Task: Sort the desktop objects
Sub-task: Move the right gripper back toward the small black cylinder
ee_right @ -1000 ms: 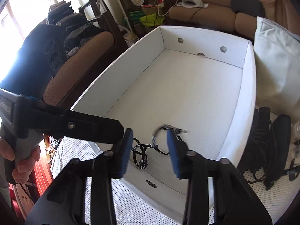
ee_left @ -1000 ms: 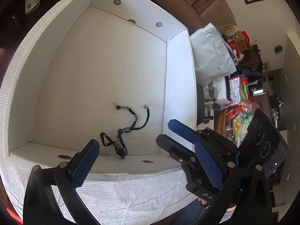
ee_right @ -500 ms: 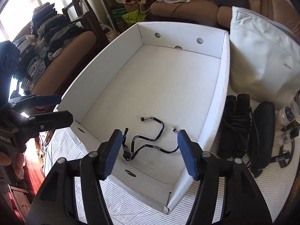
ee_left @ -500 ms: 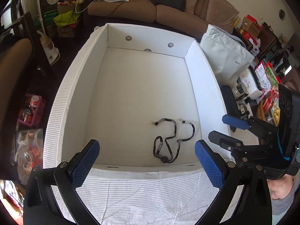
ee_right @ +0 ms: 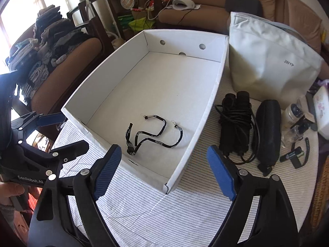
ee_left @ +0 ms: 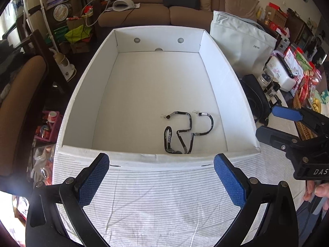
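black lanyard (ee_right: 153, 136) lies loose in the white box (ee_right: 221, 78). my right tool (ee_right: 163, 169) is opening, nothing between its pads; left tool (ee_left: 161, 181) spread, empty. risk: the coiled cable bundle (ee_right: 235, 123) beside the box could snag or unravel when i grab.

Table (ee_right: 144, 210) covered with a white, thin-striped cloth. White open box (ee_right: 205, 123) sits toward its far left side. Right of it: coiled black cable (ee_right: 235, 123), black case (ee_right: 268, 129), pale bag (ee_right: 267, 65) at the far edge.
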{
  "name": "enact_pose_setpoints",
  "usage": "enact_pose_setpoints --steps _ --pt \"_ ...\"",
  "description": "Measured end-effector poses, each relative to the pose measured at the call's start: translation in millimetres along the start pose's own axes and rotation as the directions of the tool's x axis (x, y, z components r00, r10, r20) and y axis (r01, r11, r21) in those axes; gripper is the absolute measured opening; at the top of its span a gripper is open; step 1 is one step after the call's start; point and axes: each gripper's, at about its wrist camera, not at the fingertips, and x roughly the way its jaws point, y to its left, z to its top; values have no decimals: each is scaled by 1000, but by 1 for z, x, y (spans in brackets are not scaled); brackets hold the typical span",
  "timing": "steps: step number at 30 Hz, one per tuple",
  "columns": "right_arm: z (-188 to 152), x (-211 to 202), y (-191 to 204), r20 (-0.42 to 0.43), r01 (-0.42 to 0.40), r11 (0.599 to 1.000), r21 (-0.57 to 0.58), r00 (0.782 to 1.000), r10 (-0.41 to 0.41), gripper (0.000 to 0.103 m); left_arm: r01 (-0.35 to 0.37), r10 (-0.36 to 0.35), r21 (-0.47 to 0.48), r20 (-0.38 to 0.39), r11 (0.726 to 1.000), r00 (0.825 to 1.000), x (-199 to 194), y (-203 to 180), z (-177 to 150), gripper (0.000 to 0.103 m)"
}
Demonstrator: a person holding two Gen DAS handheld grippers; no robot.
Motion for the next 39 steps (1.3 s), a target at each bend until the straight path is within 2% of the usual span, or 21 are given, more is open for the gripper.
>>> enact_pose_setpoints --steps 4,6,9,11,14,19,25,30,39 --pt "-12 -11 -17 -2 8 1000 8 1000 -8 87 1 -1 5 3 1000 1000 -2 -16 -8 103" --pt "-18 -17 -27 6 16 1000 13 1000 -16 93 -8 8 18 10 1000 1000 -4 -27 -11 103" --pt "-27 -26 -48 16 19 999 37 1000 -20 93 -8 7 40 27 999 1000 -7 -45 -14 103" --pt "-34 -33 -65 25 23 998 58 999 -25 93 4 -6 51 42 999 999 -9 -58 -16 103" --pt "-46 -40 -96 36 47 994 95 998 -50 103 22 -26 62 65 998 998 -9 -79 -17 103" --pt "-70 -47 -151 26 91 984 155 995 -96 103 40 -50 104 90 994 995 -2 -118 -16 103" --pt "-97 -55 -207 56 125 965 229 988 -141 103 80 -103 165 140 983 985 8 -176 -7 103" --pt "-108 -60 -237 94 133 956 261 982 -162 103 81 -115 181 184 980 976 17 -218 8 103" --pt "-116 -53 -273 134 132 952 276 975 -175 103 102 -122 145 142 984 982 63 -265 40 103"
